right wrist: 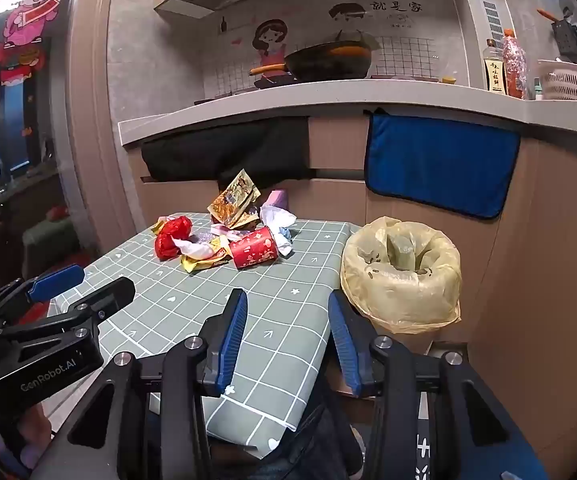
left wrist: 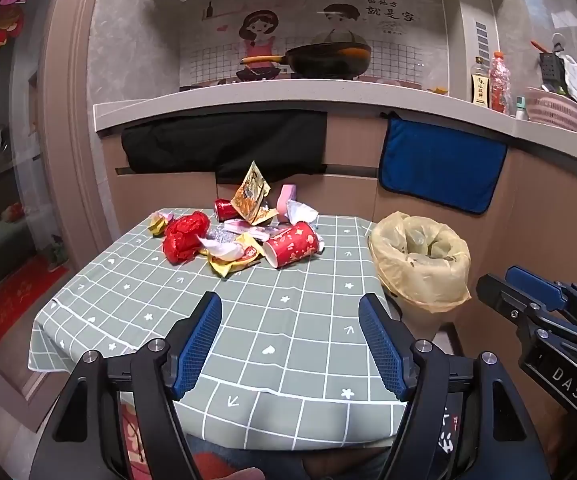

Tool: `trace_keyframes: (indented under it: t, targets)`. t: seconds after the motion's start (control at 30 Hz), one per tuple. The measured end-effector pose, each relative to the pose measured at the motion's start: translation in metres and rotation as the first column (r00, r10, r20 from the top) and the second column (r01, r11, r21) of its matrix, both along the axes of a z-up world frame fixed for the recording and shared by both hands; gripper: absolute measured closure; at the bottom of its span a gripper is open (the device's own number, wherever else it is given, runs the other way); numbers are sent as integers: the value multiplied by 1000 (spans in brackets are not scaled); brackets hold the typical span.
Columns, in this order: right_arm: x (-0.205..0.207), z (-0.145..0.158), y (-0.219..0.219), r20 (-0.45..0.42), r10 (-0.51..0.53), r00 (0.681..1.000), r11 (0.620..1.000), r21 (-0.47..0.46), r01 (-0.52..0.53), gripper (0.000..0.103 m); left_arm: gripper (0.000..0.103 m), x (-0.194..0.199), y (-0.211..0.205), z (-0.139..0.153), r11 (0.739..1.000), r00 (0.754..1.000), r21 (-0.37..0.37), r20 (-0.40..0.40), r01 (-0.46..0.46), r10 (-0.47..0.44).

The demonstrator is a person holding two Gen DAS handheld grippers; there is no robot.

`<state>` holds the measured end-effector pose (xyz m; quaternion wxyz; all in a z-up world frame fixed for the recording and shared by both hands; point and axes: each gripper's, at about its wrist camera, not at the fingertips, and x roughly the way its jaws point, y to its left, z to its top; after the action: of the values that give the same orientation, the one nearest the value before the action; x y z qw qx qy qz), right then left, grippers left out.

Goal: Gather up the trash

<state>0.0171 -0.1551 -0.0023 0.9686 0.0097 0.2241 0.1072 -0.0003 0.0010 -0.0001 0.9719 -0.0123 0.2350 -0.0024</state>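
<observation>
Starting the pickup: neither tool has reached the trash yet. Judgement: go first for the red cup, lying on its side at the near edge of the pile, mouth toward the lower left of the frame. It is the closest and stiffest piece. Pinch across its wall, not the rim, and lightly, since paper will crush. Then carry it right to the bin.

Trash pile sits mid-frame, at the far end of the surface with the green checked cloth: red crumpled wrapper, yellow packet standing up behind, white tissue, pink item at the back. Loose foils look likely to slip, so take them one at a time.

Bin, lined with a yellow bag, stands just beside the surface's right edge, lower than the top.

Left tool: spread wide, nothing between, low centre over bare cloth, well short of the pile.

Right tool: jaws apart, somewhat narrower, empty, low centre over the surface's right edge.
</observation>
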Motion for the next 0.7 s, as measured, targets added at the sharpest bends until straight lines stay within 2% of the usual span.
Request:
trace_keyframes:
  t: [0.7]
  targets:
    - [-1, 2, -2, 0, -10, 1000, 1000, 0, 10, 62, 32, -1, 5, -2, 1000, 1000, 18, -5, -6, 6]
